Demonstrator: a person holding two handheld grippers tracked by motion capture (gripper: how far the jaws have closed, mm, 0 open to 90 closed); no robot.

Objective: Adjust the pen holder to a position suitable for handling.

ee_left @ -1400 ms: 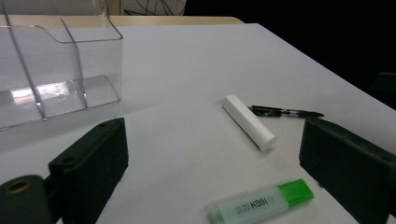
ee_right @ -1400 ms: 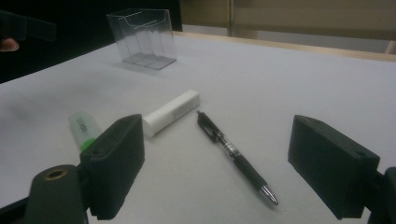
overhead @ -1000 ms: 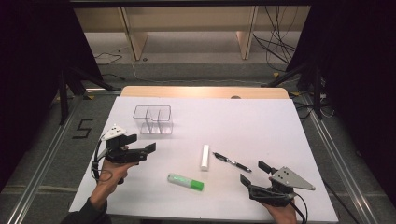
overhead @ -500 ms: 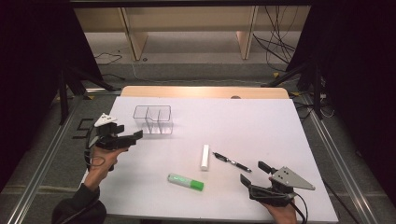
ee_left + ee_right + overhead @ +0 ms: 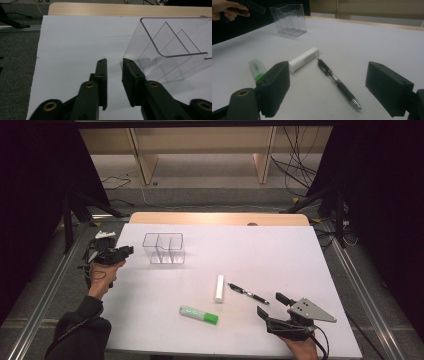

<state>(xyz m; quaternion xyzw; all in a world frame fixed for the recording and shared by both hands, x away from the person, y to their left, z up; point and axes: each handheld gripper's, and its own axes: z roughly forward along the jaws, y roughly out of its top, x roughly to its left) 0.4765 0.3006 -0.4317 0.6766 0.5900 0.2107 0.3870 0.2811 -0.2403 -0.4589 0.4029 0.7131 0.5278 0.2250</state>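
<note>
- The right gripper (image 5: 272, 307) rests low at the near right of the worktop (image 5: 280, 250), its fingers (image 5: 274, 86) spread wide and empty.
- The pen (image 5: 338, 83) lies flat just ahead of those fingers, inside the gap's line, its long axis running away from them and slanting leftward, metal tip nearest.
- A white stick (image 5: 303, 59) lies just left of the pen's far end; a green-capped marker (image 5: 257, 68) sits by the left finger.
- The left gripper (image 5: 122, 252) hangs at the far left edge, fingers (image 5: 101, 80) narrowly apart and holding nothing, the clear divided box (image 5: 170, 50) just beside its right finger.
- My judgement: the right hand is far nearer the pen, needing a short forward reach.
</note>
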